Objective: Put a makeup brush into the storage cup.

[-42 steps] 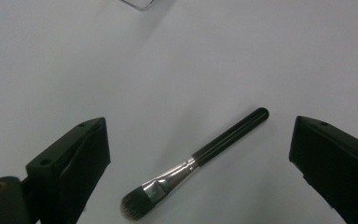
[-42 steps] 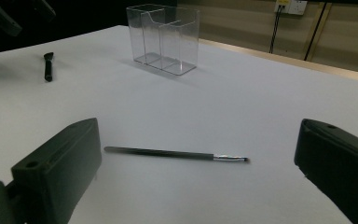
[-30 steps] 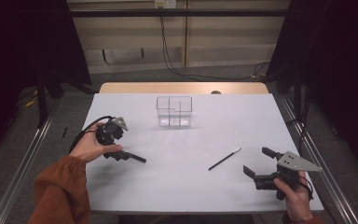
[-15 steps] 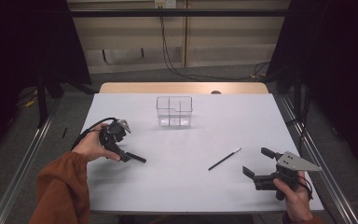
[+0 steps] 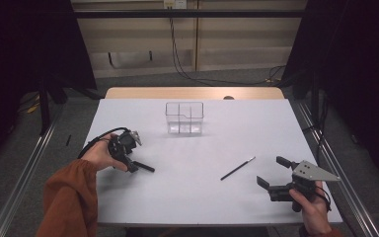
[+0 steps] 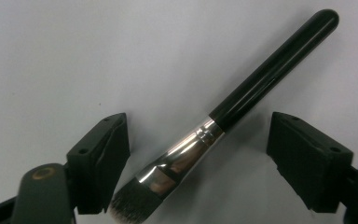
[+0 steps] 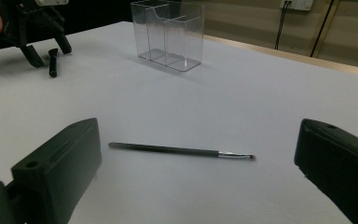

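A thick makeup brush (image 6: 261, 79) with a black handle and silver ferrule lies flat on the white table (image 5: 202, 197). My left gripper (image 6: 200, 154) points down over it. Its jaws stand either side of the ferrule; they have just been closing, and their pads are still clear of the brush. In the high view that gripper (image 5: 130, 164) is at the table's left, with the brush handle (image 5: 145, 168) sticking out to the right. My right gripper (image 5: 270, 170) rests open at the front right, facing a thin brush (image 7: 182, 150) that lies loose on the table (image 5: 237, 169).
A clear plastic organiser (image 5: 184, 118) with compartments stands upright at the back middle of the table (image 7: 168, 35). A wooden strip (image 5: 192, 93) runs along the far edge. Metal rails (image 5: 24, 173) flank both sides of the table.
The left gripper has tipped down over the thick brush and its jaws have drawn closer together. The right gripper and the thin brush have not moved.
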